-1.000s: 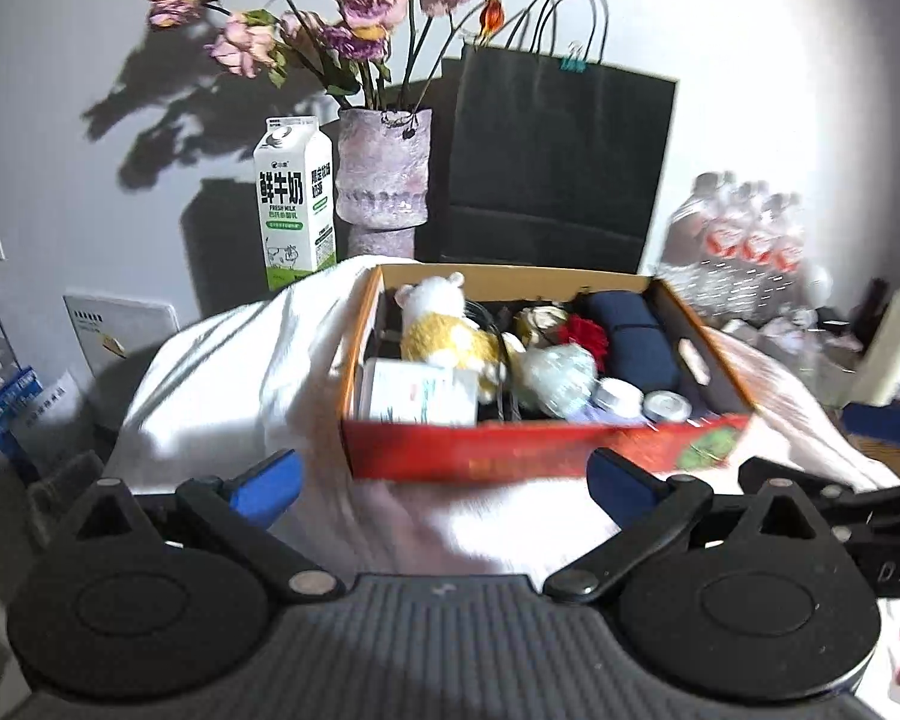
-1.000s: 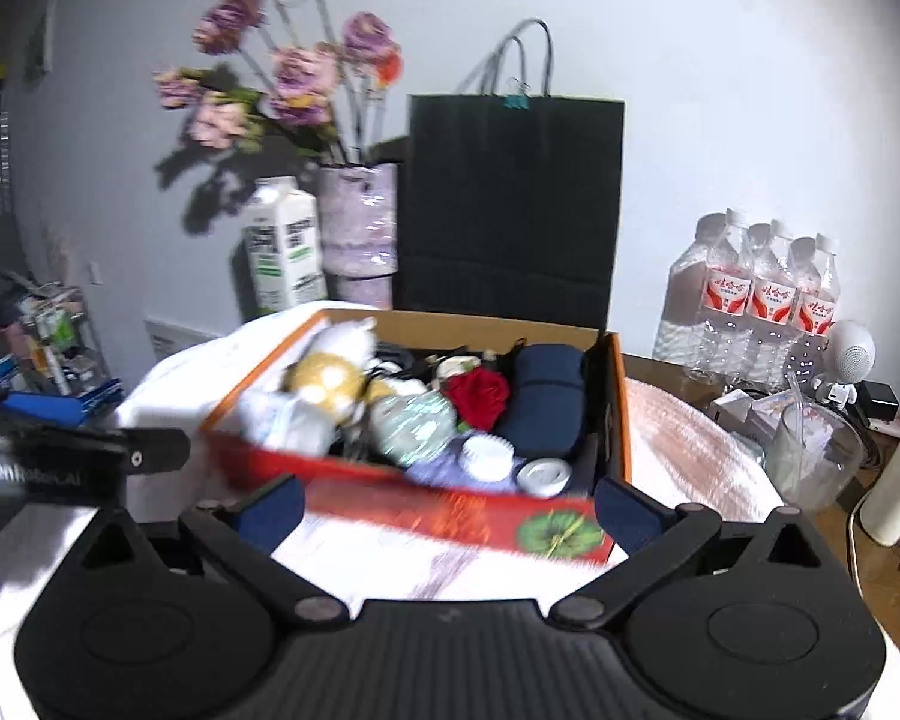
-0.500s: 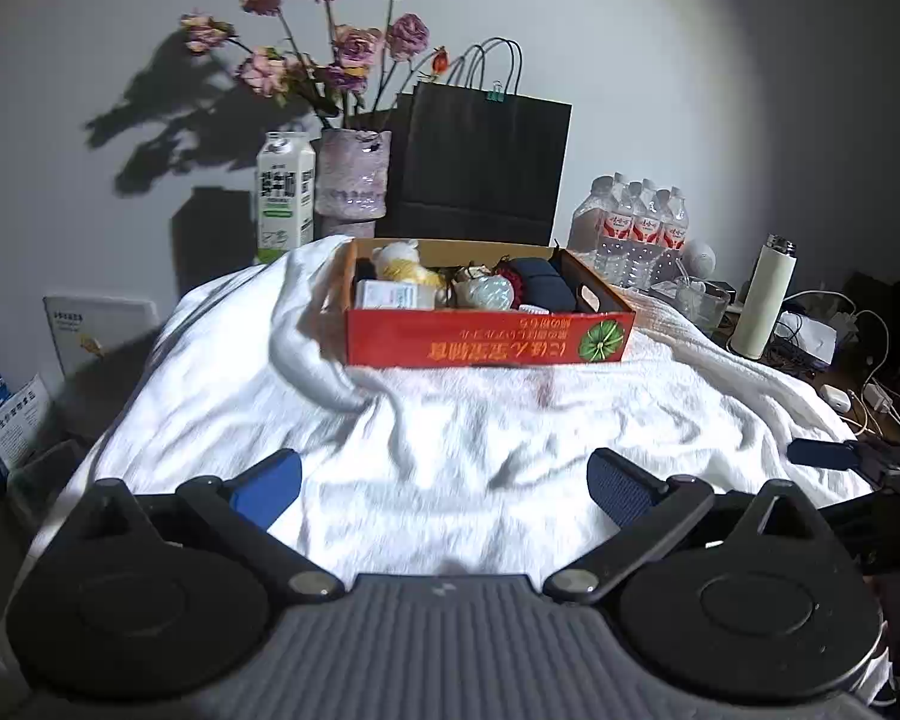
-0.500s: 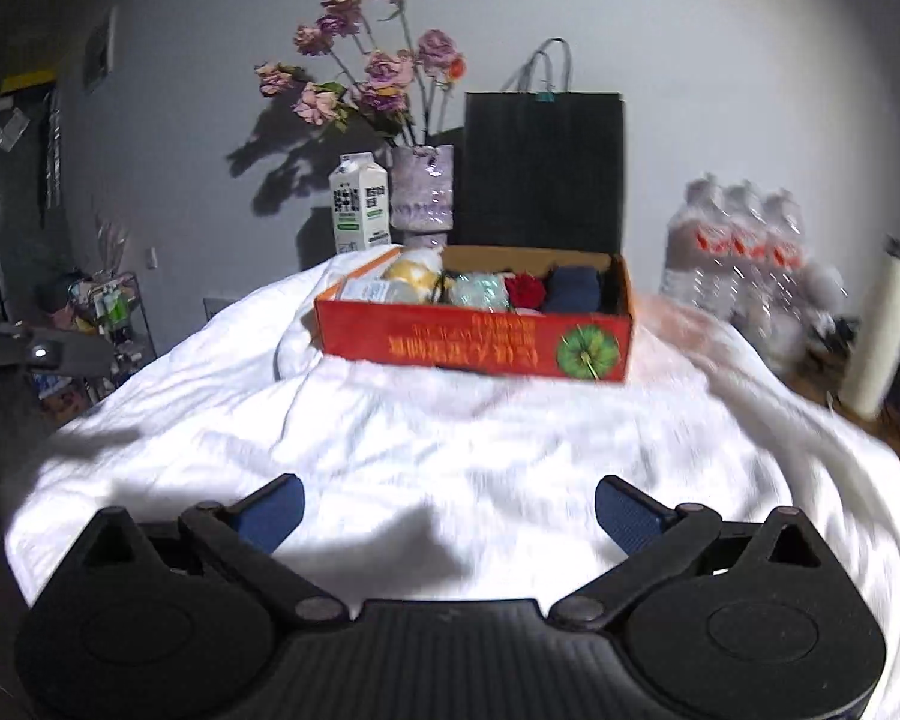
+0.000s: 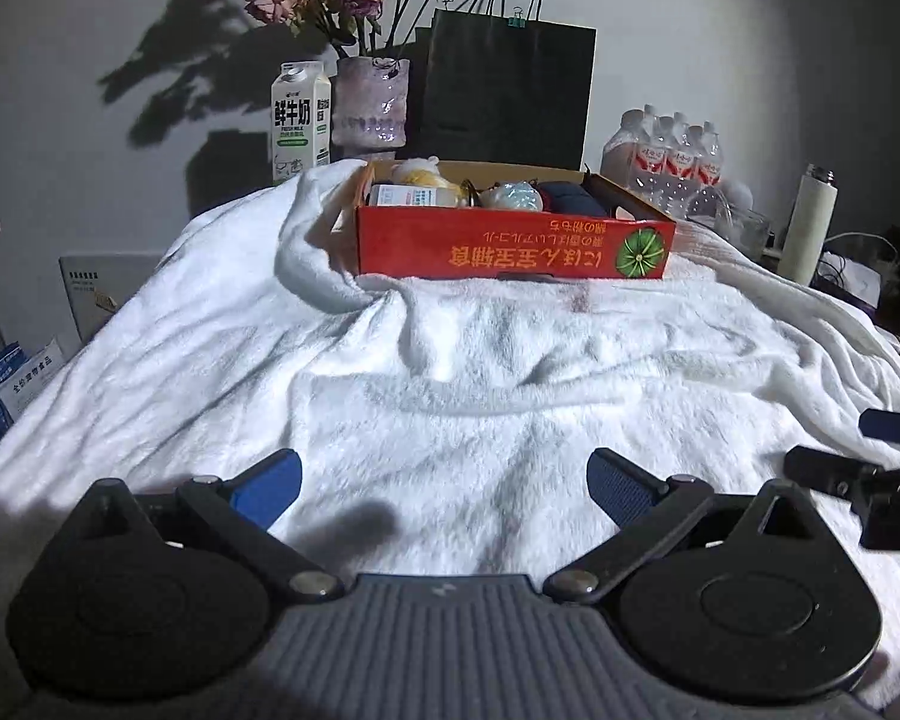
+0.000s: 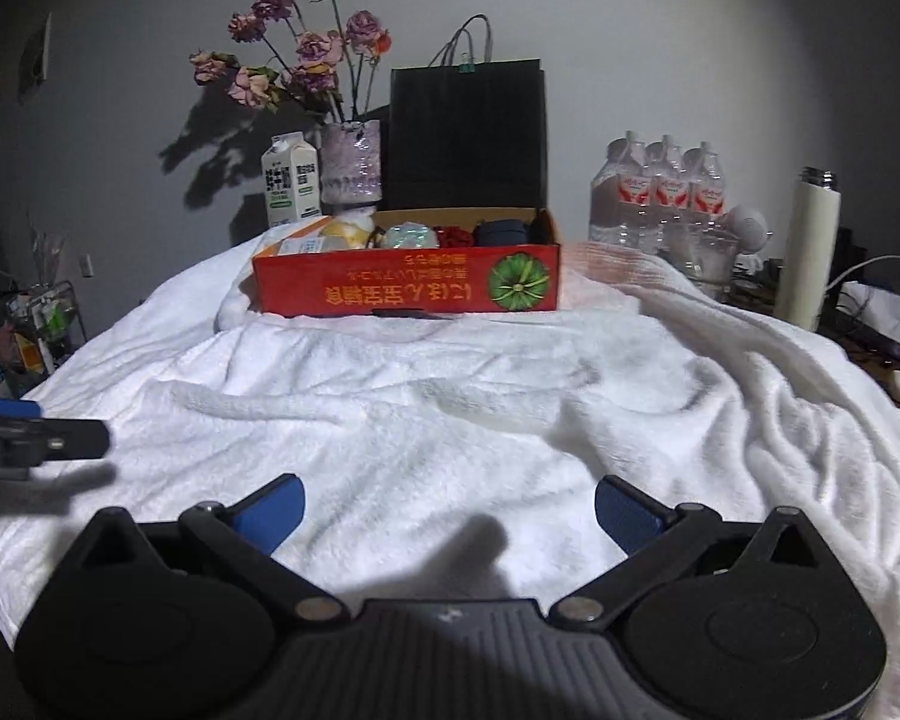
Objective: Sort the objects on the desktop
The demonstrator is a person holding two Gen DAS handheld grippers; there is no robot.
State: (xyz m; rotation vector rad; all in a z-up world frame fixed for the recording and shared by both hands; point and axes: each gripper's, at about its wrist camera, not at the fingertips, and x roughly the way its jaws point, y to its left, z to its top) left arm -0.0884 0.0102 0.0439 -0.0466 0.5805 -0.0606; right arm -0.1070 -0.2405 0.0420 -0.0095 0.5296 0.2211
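Blanket (image 5: 450,372): white, rumpled, covers the whole table.

Bag (image 5: 507,93): black paper, upright at the wall behind the box.

Box (image 5: 513,243): red cardboard, open top, on the far part of the blanket, well apart from both grippers. Holds the sorted objects: plush toy (image 5: 417,171), white packet (image 5: 411,196), pale green ball (image 5: 513,198), navy roll (image 5: 567,198). The right wrist view alone shows a red rose (image 6: 455,235) among them.

Bottles (image 5: 666,159): shrink-wrapped pack, right of the box.

Vase (image 5: 371,102): purple, dried roses, left of the bag.

Carton (image 5: 300,117): milk, just beside the vase.

Flask (image 5: 810,228): white, upright at far right. Right wrist view alone adds a small white round device (image 6: 748,228) behind a glass jar (image 6: 711,258).

Left gripper (image 5: 444,483): level, low over the near blanket, fingers spread wide, holding nothing.

Right gripper (image 6: 448,507): same pose, fingers wide apart, holding nothing. Each gripper's tip shows at the edge of the other's view.
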